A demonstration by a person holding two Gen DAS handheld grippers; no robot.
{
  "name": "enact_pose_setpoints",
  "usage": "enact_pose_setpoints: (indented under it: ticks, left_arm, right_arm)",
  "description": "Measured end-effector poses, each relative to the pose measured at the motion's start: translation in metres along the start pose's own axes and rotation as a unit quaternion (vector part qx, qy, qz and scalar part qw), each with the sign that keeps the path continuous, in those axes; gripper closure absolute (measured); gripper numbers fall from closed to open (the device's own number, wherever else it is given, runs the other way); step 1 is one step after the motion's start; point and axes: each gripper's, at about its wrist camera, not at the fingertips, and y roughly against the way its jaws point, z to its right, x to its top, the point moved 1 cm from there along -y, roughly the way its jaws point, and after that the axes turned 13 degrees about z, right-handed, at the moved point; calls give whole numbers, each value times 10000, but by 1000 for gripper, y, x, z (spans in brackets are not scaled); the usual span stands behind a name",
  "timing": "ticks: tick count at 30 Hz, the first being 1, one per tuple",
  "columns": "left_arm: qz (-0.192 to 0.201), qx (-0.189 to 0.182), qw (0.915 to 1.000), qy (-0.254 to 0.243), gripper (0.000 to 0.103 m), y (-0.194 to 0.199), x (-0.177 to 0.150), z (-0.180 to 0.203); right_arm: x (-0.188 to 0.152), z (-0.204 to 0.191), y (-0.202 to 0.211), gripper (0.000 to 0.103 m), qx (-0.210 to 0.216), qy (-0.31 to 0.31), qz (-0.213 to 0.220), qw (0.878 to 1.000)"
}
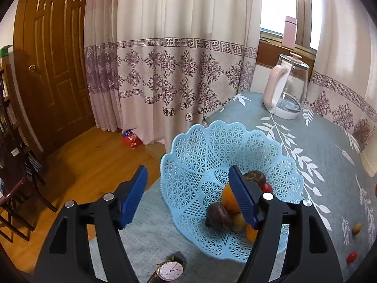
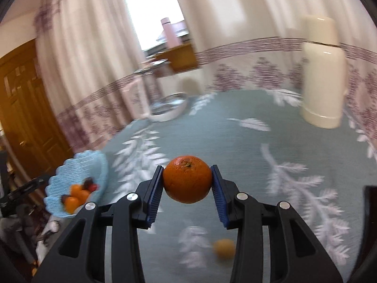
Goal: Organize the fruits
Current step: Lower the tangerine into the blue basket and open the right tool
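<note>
The table, under a grey-green cloth with white leaf prints, fills the lower part of both views. On it, at about 1 o'clock in the right wrist view, stands a cream flask, upright. In the left wrist view a glass kettle with a pink handle stands at 1 o'clock, well apart from the basket.

The light blue lattice basket sits near the table's edge, just ahead of the left tongs. It holds several fruits: orange ones, dark brown ones and a small red one, all bunched together at its bottom. The left tongs are spread wide and hold nothing.

The right tongs pinch an orange between their blue pads, stem up, off the cloth. The basket lies at 9 o'clock from it, well apart. A small yellow fruit, blurred, lies on the cloth at 6 o'clock below the orange.

A wristwatch lies on the cloth at 6 o'clock in the left wrist view.
</note>
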Motion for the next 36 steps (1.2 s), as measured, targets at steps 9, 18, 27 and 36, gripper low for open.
enact_pose_setpoints:
  ticks: [9,18,27,36]
  left_arm:
    - [112,0,9999,-60,27,4,-1,-12]
    - [359,-143,9988,-303,19,15,3,-10]
    - [349,-153,9991,-165,13,13,2,-19]
    - [337,-129,9993,-81,13,12,1,-29]
  right_arm:
    - [-15,-84,-26,63,822,65,-372,9959]
    - [-32,-145,-55,63,1214,259,-668,9900]
    - [-48,-172,-84,62,1250,388,-971,9866]
    - [-47,-169,-88,54,1168,263,-930,9884]
